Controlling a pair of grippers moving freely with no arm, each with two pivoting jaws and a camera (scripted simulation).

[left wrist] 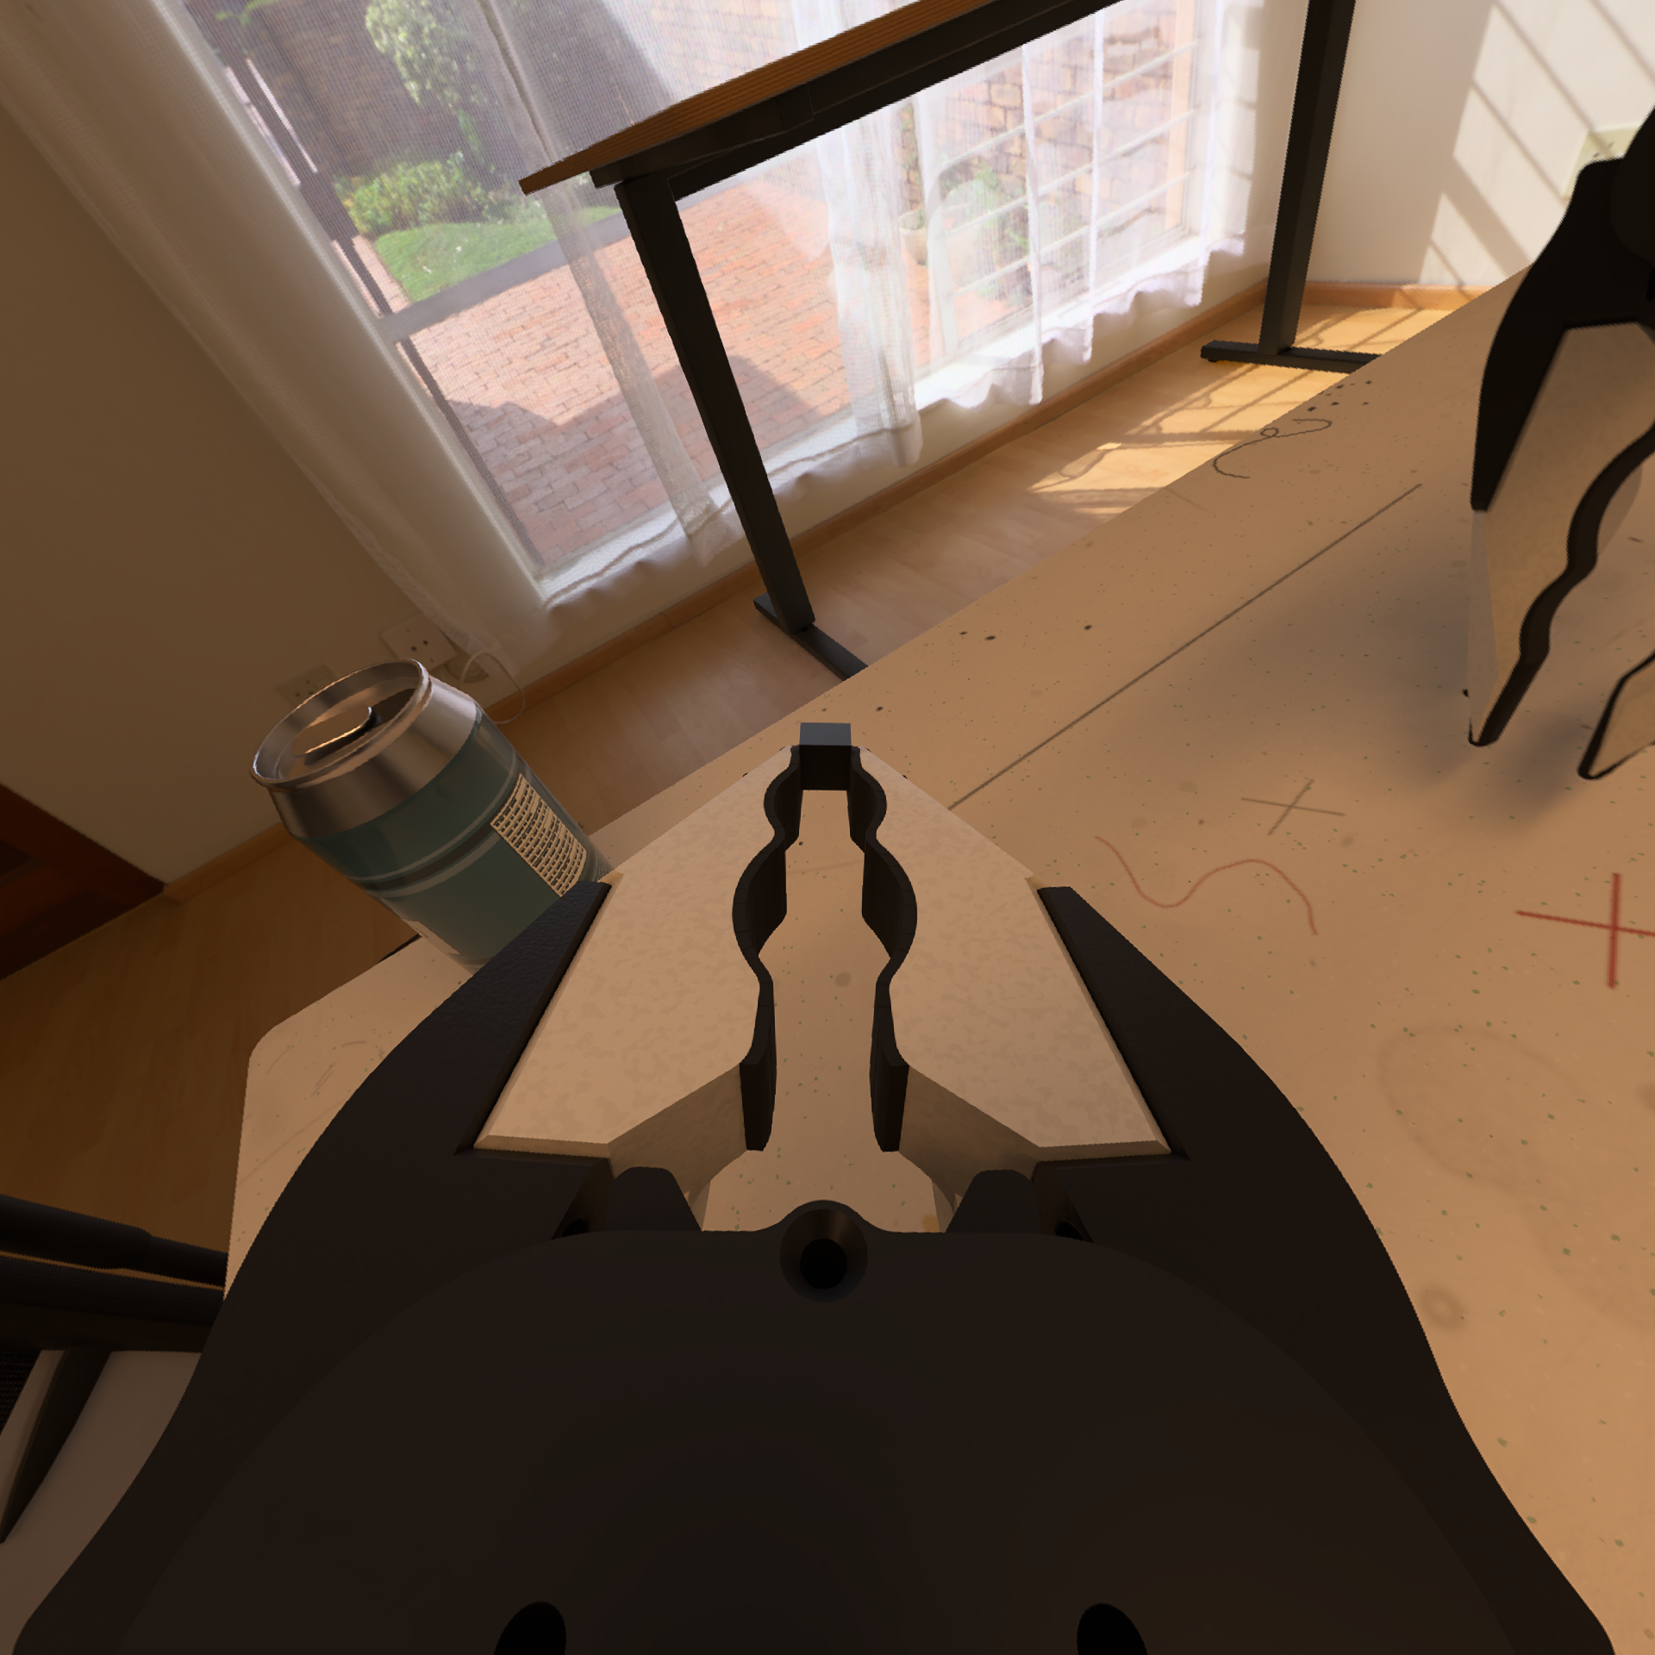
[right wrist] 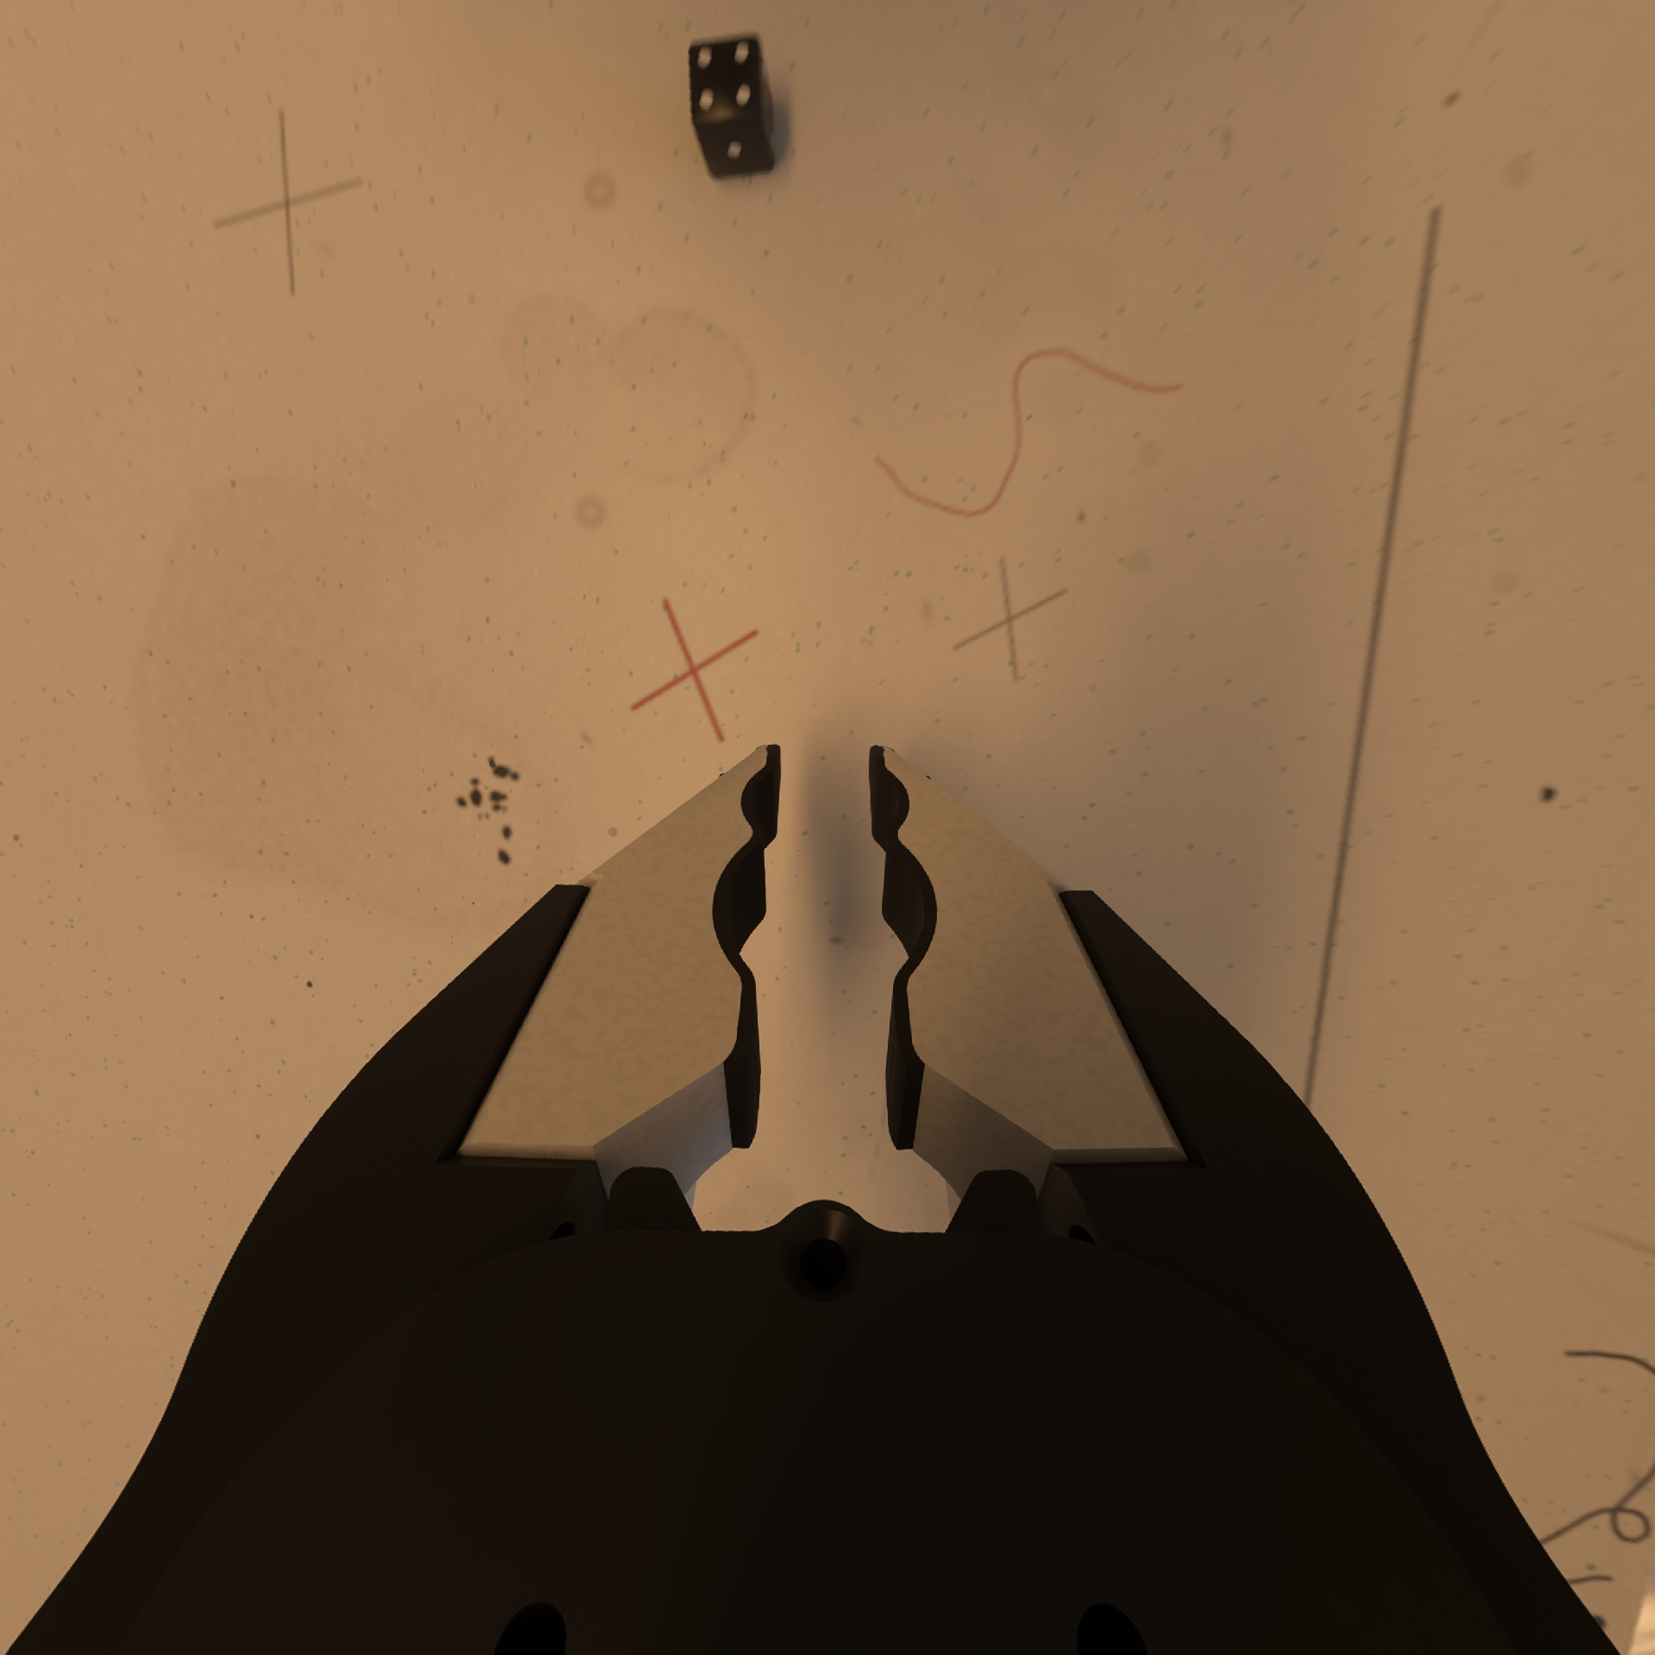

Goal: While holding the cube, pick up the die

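My left gripper is shut on a small black cube, pinched at its fingertips above the tan table. My right gripper is open and empty, pointing down at the table; it also shows at the right edge of the left wrist view. A black die with white pips lies on the table at the top of the right wrist view, well ahead of the right fingertips and apart from them. The die does not show in the left wrist view.
A silver and teal can stands near the table's left corner, left of my left gripper. Pen marks, a red cross and a red squiggle mark the tabletop. A dark-legged desk stands by the window beyond the table's edge.
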